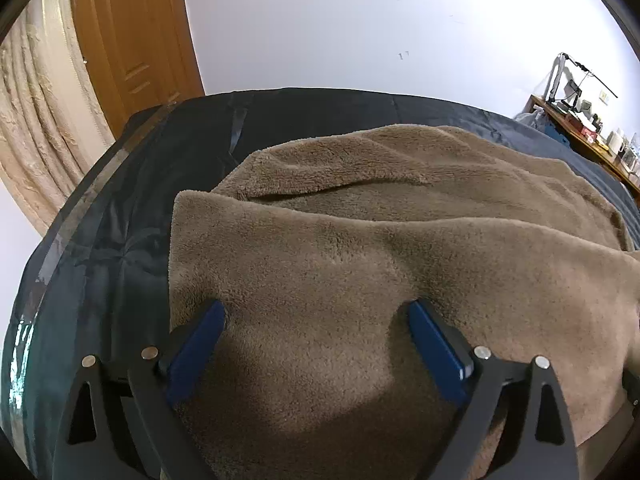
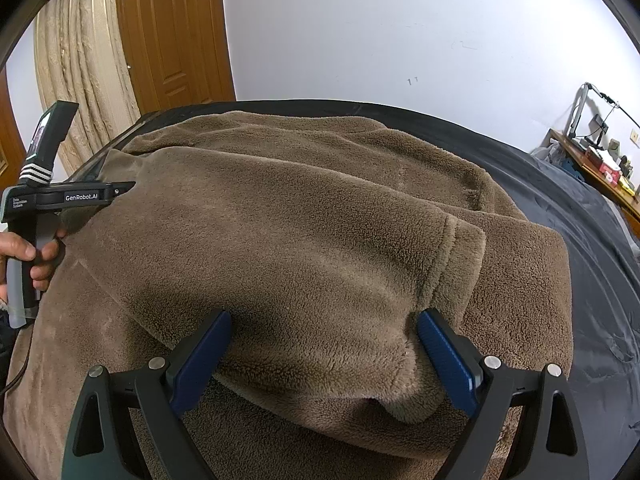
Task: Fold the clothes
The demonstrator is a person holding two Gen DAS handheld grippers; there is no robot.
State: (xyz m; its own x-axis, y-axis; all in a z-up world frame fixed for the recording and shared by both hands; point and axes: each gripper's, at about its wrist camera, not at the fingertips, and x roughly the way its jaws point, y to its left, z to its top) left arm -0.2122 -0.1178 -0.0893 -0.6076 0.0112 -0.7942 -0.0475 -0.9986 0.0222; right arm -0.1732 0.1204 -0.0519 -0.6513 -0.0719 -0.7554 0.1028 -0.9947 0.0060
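Both sets of tongs stand wide: the left tongs [image 1: 316, 312] and right tongs [image 2: 324, 320] press their blue tips into the brown fleece garment [image 2: 300, 220] without clamping it. It lies spread on the dark bed [image 2: 580, 280]. Beyond stands a wooden door [image 2: 176, 32].

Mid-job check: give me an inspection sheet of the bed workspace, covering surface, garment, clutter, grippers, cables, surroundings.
Surface: dark bed cover, wrinkled.
Job's things: brown fleece garment spread on it, one sleeve folded across the body.
Clutter: nothing seen on the bed.
Grippers: left gripper open, fingers wide apart with fleece lying between them; right gripper open, wide around the sleeve fold, not visibly pinching.
Cables: dark cord runs below the hand holding the left gripper.
Surroundings: wooden door, cream curtain, white wall, cluttered wooden desk.
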